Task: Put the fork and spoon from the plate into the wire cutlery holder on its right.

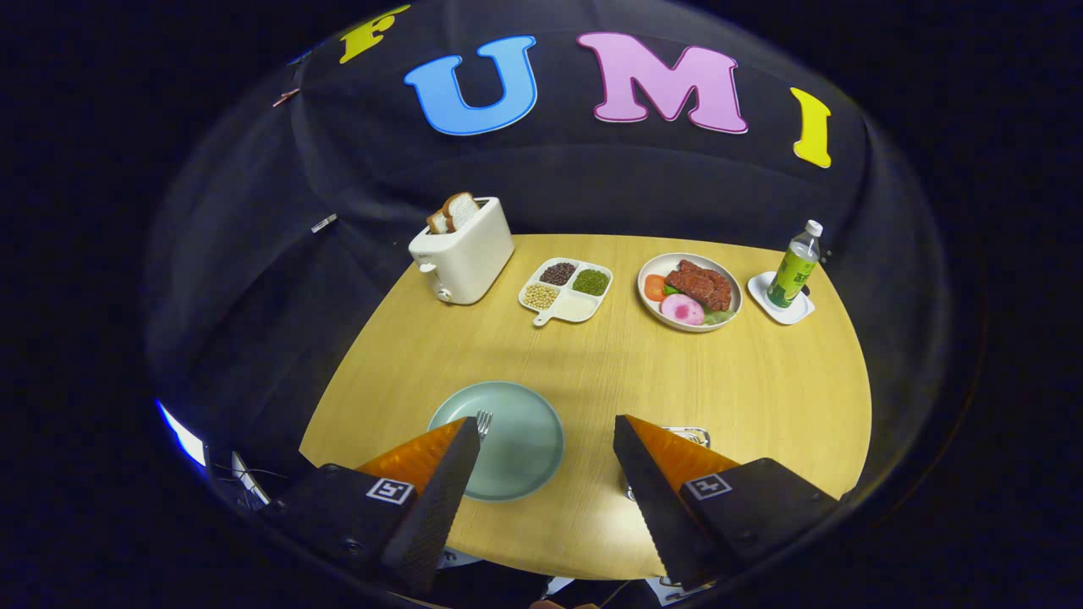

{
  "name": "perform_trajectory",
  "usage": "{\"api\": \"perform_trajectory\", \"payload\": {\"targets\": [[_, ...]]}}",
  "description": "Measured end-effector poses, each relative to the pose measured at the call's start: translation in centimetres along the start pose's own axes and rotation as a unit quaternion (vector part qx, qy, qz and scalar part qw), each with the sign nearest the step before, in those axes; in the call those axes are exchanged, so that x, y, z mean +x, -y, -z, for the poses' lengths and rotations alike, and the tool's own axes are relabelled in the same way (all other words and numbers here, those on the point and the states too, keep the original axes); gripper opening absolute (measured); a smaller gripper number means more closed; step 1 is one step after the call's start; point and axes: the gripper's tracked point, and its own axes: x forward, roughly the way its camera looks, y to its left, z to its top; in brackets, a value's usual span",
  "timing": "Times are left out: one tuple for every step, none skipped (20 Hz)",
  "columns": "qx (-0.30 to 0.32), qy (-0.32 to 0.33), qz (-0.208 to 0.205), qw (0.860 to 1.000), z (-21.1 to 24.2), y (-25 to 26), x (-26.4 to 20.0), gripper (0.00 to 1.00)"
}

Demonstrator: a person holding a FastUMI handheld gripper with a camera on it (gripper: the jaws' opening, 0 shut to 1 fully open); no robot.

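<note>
A pale green plate point(516, 444) lies on the wooden table just ahead of the gripper point(546, 429), partly under the left finger. The tines of a fork point(484, 422) peek out beside that finger's tip; the rest of it is hidden. The spoon is hidden. A bit of the wire cutlery holder point(689, 435) shows behind the right finger, to the right of the plate. The fingers stand wide apart above the table with nothing between them.
Along the far side of the table point(744, 389) stand a white toaster point(463, 251) with bread, a divided dish of beans point(565, 289), a plate of food point(689, 290) and a green bottle point(794, 269) on a small white tray.
</note>
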Motion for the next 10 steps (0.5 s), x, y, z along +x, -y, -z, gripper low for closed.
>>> {"api": "perform_trajectory", "payload": {"targets": [[-0.004,-0.007,-0.004,1.000,0.6,-0.9,0.6,1.00],[-0.006,-0.014,-0.009,1.000,1.2,-1.8,1.3,1.00],[-0.008,-0.022,-0.013,1.000,1.9,-2.6,2.1,1.00],[-0.009,-0.033,-0.018,0.999,2.6,-3.5,2.8,1.00],[-0.009,-0.045,-0.024,0.999,3.3,-4.3,3.5,1.00],[-0.009,-0.054,-0.028,0.998,3.9,-5.2,4.3,1.00],[-0.009,-0.062,-0.030,0.998,4.4,-5.9,5.0,1.00],[-0.012,-0.070,-0.029,0.997,4.9,-6.3,6.0,1.00],[-0.016,-0.081,-0.026,0.996,5.6,-6.8,6.7,1.00],[-0.019,-0.094,-0.024,0.995,6.5,-7.2,7.5,1.00]]}}
